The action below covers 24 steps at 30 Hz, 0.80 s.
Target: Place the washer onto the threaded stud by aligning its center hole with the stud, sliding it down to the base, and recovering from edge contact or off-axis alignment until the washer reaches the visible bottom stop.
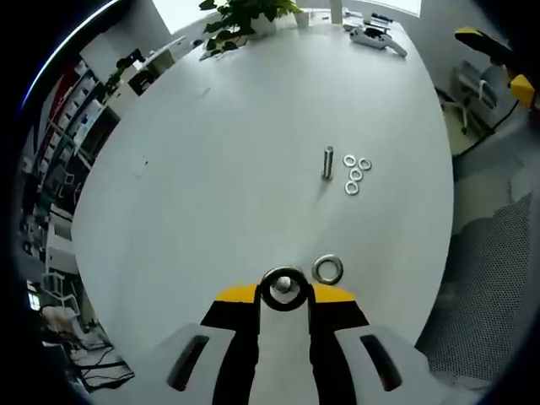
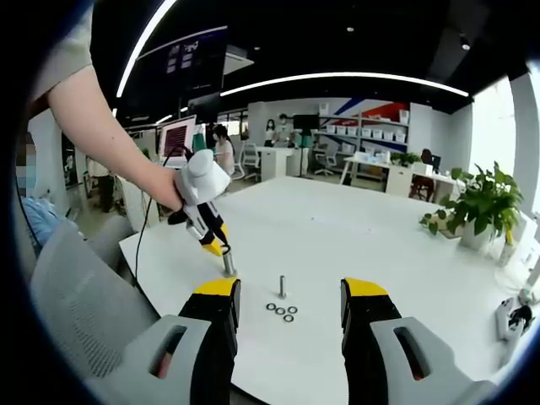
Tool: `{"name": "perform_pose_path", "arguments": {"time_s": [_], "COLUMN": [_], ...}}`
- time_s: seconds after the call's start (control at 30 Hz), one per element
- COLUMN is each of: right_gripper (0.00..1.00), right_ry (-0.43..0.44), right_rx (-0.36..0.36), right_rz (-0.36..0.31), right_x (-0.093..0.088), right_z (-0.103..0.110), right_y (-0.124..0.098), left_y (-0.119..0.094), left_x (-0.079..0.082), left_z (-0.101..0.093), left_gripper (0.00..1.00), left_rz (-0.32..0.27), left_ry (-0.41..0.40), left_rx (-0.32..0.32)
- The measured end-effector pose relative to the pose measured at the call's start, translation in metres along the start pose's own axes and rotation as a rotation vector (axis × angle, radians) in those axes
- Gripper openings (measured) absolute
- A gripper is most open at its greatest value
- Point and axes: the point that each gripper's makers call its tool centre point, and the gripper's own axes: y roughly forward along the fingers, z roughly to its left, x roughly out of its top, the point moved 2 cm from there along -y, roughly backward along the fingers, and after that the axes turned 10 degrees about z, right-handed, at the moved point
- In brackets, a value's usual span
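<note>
the left gripper point(image 1: 284, 291) pinched a washer point(image 1: 283, 288), its hole facing the camera, beside a loose washer point(image 1: 327, 269). the threaded stud point(image 1: 327, 162) stood upright on the white table point(image 1: 228, 152), four washers point(image 1: 355, 175) alongside. the right gripper point(image 2: 289, 297) was spread wide.

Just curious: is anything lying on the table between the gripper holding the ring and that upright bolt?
Only one loose washer beside the left gripper; bare table to the stud, in the left gripper view.
</note>
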Motion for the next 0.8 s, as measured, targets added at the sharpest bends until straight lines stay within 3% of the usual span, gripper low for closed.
{"name": "perform_pose_path", "arguments": {"time_s": [0.6, 0.8], "right_gripper": [0.5, 0.5], "right_ry": [-0.002, -0.01], "right_rx": [-0.005, -0.001], "right_rz": [0.008, 0.018], "right_x": [-0.001, -0.002], "right_z": [-0.001, 0.001], "right_y": [0.001, 0.002], "left_y": [0.014, 0.016], "left_x": [0.001, 0.0], "left_z": [-0.001, -0.002], "left_gripper": [0.2, 0.2], "left_rz": [0.041, 0.036], "left_ry": [0.034, -0.008], "left_rx": [-0.003, -0.008]}}
